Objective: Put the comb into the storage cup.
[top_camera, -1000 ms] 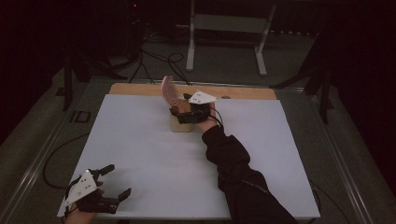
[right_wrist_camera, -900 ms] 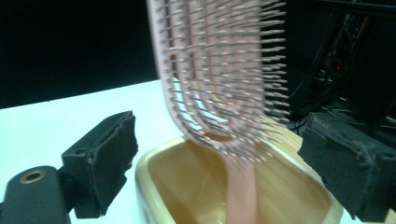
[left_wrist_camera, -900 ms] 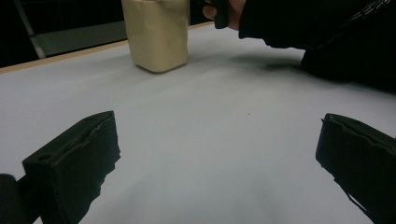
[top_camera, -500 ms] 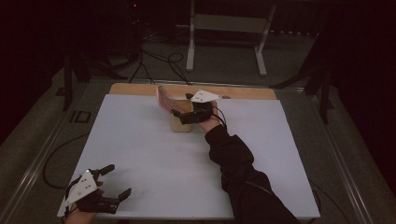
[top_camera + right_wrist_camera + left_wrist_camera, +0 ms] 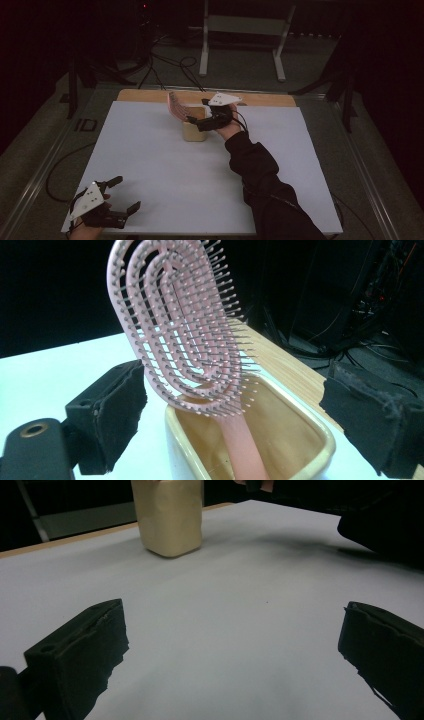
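A cream container (image 5: 194, 132) stands near the far middle of the white table sheet (image 5: 150, 165). A pink hairbrush (image 5: 174, 105) sits handle-down inside it, its bristled head leaning out to the left. My right gripper (image 5: 197, 111) hovers at the container's top, open. In the right gripper view the brush (image 5: 175, 325) rises from the container (image 5: 305, 432) between the spread jaws of the right gripper (image 5: 250, 405). My left gripper (image 5: 126, 193) rests open at the near left corner. In its own view the left gripper (image 5: 235, 645) holds nothing, and the container (image 5: 170, 515) stands far ahead.
A wooden strip (image 5: 260, 98) runs along the table's far edge. Behind it are a metal stand (image 5: 240, 35) and cables (image 5: 170, 62) on the dark floor. The person's dark sleeve (image 5: 260, 175) crosses the right half of the sheet.
The brush has sunk lower into the container and leans more to the left. The right hand has shifted slightly right. The left gripper has stayed put.
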`<control>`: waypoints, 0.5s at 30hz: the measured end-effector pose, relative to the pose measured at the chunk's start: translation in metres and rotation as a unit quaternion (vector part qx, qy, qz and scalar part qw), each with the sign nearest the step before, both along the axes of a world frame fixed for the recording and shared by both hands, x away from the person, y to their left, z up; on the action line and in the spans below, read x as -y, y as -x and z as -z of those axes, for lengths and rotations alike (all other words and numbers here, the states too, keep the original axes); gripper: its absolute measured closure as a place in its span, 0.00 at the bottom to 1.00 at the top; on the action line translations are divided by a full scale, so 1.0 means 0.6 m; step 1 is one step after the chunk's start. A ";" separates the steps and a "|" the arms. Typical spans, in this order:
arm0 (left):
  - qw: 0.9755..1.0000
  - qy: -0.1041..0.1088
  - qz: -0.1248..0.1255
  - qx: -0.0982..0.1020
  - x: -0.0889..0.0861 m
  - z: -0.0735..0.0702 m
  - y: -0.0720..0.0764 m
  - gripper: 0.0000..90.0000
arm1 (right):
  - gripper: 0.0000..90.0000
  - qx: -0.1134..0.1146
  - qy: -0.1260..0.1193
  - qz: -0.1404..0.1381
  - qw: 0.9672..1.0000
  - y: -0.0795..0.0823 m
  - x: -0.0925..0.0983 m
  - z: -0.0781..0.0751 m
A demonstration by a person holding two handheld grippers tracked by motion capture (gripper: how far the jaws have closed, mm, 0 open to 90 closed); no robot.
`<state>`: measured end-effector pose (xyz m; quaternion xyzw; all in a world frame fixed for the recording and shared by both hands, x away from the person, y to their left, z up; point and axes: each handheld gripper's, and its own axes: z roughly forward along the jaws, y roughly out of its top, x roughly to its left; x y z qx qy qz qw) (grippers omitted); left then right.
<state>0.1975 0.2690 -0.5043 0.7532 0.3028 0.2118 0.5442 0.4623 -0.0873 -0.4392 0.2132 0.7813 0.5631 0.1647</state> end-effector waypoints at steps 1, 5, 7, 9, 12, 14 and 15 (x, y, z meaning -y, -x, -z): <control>1.000 0.001 -0.001 0.000 0.000 0.000 0.000 0.00 | 0.11 -0.008 0.001 0.001 1.000 0.000 0.002 -0.002; 1.000 0.001 -0.001 0.000 0.000 0.000 0.000 0.00 | 0.11 -0.027 0.010 -0.004 1.000 0.002 0.008 -0.004; 1.000 0.001 0.000 -0.002 0.001 0.000 -0.001 0.00 | 0.12 -0.031 0.013 -0.004 0.999 0.005 0.011 -0.005; 1.000 -0.002 0.000 -0.001 0.001 0.001 -0.001 0.00 | 0.12 -0.034 0.012 -0.008 0.999 0.008 0.015 -0.005; 1.000 0.001 -0.002 -0.001 0.001 0.000 -0.001 0.00 | 0.12 -0.038 0.013 -0.011 0.999 0.012 0.020 -0.004; 1.000 0.001 -0.001 -0.002 0.002 0.001 0.000 0.00 | 0.12 -0.042 0.015 -0.009 0.999 0.015 0.024 -0.005; 1.000 0.001 -0.001 -0.002 0.002 0.000 -0.001 0.00 | 0.12 -0.043 0.015 -0.010 0.999 0.016 0.027 -0.005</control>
